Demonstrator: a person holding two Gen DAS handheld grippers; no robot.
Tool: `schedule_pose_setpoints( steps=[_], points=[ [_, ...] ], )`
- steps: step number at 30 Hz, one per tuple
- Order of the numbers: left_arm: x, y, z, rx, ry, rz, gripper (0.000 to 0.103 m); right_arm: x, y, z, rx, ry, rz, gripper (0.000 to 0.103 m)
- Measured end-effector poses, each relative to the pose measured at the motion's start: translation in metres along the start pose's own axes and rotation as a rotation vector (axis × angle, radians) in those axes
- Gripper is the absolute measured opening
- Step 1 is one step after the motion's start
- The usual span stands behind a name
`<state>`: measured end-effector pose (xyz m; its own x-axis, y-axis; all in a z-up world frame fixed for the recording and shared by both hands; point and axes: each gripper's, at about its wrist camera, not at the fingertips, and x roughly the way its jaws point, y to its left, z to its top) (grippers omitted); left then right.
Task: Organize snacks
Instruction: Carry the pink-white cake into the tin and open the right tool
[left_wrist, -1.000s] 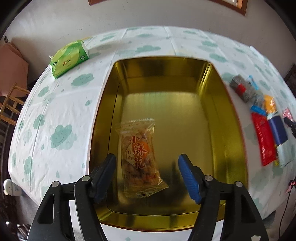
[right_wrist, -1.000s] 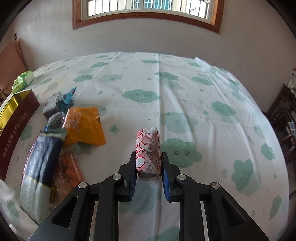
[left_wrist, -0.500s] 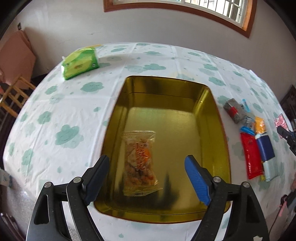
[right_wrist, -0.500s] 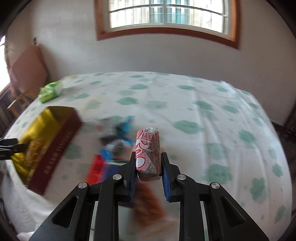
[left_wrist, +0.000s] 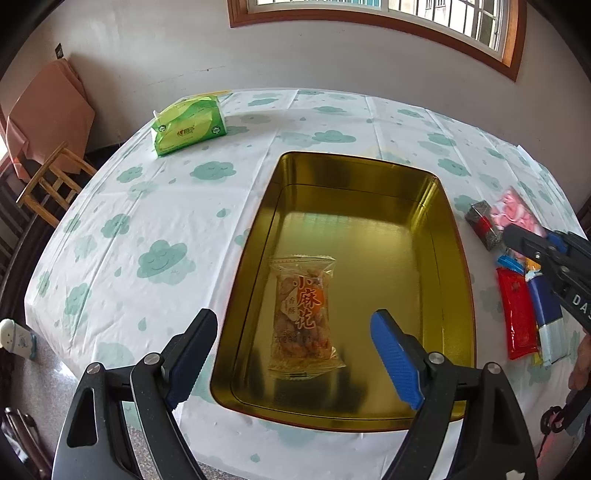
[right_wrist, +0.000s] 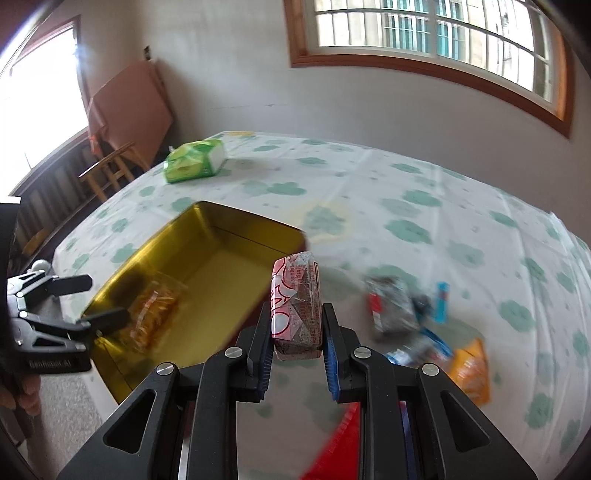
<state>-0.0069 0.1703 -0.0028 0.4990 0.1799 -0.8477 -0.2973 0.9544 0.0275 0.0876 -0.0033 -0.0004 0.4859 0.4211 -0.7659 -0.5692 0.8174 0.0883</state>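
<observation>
A plain room with a wood-framed window holds a round table (left_wrist: 177, 221) covered in a white cloth printed with green clouds; a green tissue pack (left_wrist: 188, 129) lies toward its far edge. Near the middle sits an open rectangular gold-lined metal tin (left_wrist: 448, 229), the place where the snacks are being gathered.

One clear packet of orange-brown fried twists (left_wrist: 304, 314) already lies flat on the tin's floor, toward its near left corner. The left tongs (left_wrist: 295, 354) hover above it with the jaws spread wide; they have just been opening, and nothing is pressed between the pads, so the packet looks released and left to rest there.

The right tongs (right_wrist: 297, 332) are clenched on a pink-and-white wrapped brown snack bar (right_wrist: 297, 299), gripped by its lower end so it stands up between the pads and clear of the table. It hangs just beside the tin's right wall, probably on its way in.

The other loose snacks lie in a cluster to the tin's right: a grey-and-red packet (left_wrist: 482, 225), a long red packet (left_wrist: 519, 314), a blue packet (left_wrist: 546, 310) and an orange packet (right_wrist: 471, 373). They sit within easy reach of the right hand, which likely explains why that side does the fetching.
</observation>
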Motion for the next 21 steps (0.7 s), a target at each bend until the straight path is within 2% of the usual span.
schedule_pose_setpoints(
  steps=[11,21],
  points=[
    [-0.006,0.025,-0.001,-0.055,-0.001,0.02,0.083,0.042,0.033,0.019,-0.105,0.053,0.038,0.025],
    [-0.004,0.046,-0.001,-0.105,0.014,0.04,0.084,0.078,0.045,0.031,-0.165,0.094,0.01,0.025]
  ],
)
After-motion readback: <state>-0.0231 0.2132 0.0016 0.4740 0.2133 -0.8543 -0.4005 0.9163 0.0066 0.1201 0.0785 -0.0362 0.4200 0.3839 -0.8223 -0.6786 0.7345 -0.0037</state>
